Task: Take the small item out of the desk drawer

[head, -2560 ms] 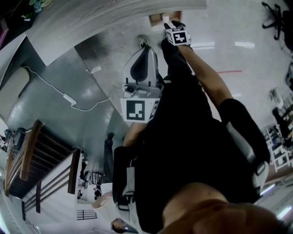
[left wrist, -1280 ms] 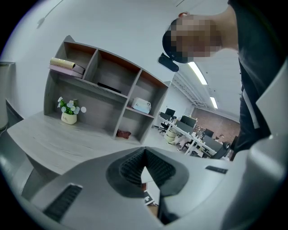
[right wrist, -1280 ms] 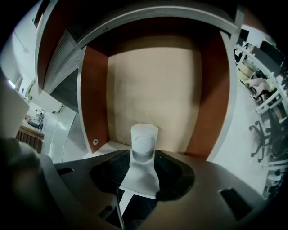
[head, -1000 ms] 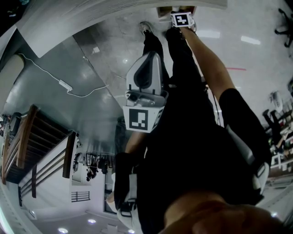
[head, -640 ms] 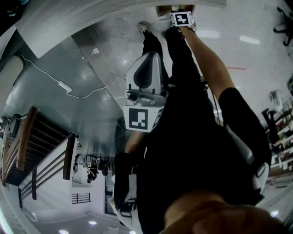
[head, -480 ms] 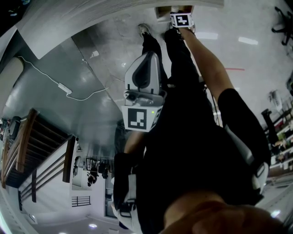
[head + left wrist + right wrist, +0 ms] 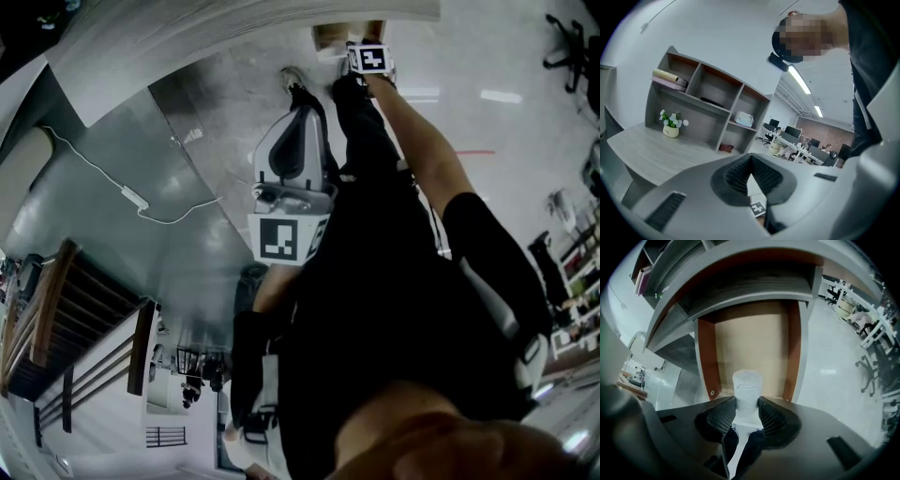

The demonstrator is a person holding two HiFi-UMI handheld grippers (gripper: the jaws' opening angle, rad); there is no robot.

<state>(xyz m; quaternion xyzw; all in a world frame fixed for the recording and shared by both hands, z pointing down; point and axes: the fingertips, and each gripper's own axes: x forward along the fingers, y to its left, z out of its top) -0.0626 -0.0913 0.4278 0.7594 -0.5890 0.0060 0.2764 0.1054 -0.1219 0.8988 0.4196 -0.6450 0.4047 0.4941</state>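
Observation:
The desk drawer [image 7: 705, 357] stands open below me, with a pale wooden bottom and red-brown sides. My right gripper [image 7: 747, 403] points steeply down over it, its jaws just closed a little and shut on a small white ribbed cylinder [image 7: 746, 383]. The cylinder is held clear above the drawer bottom. In the head view the right gripper [image 7: 368, 58] shows only its marker cube, just in front of the drawer [image 7: 330, 36]; the item is hidden there. My left gripper [image 7: 302, 112] hangs before the person's body. Its ribbed pads [image 7: 736, 171] meet at the tips with nothing between them.
The grey desk top [image 7: 187, 37] runs across above the drawer. A shelf unit [image 7: 708, 101] with a small flower pot [image 7: 670, 127] stands on the desk. A white cable [image 7: 131, 197] lies on the floor at left, a shoe [image 7: 292, 80] by the drawer.
The right gripper's cube has drawn back from the drawer, lower in the head view, and more of the drawer front shows. The left gripper has shifted only slightly.

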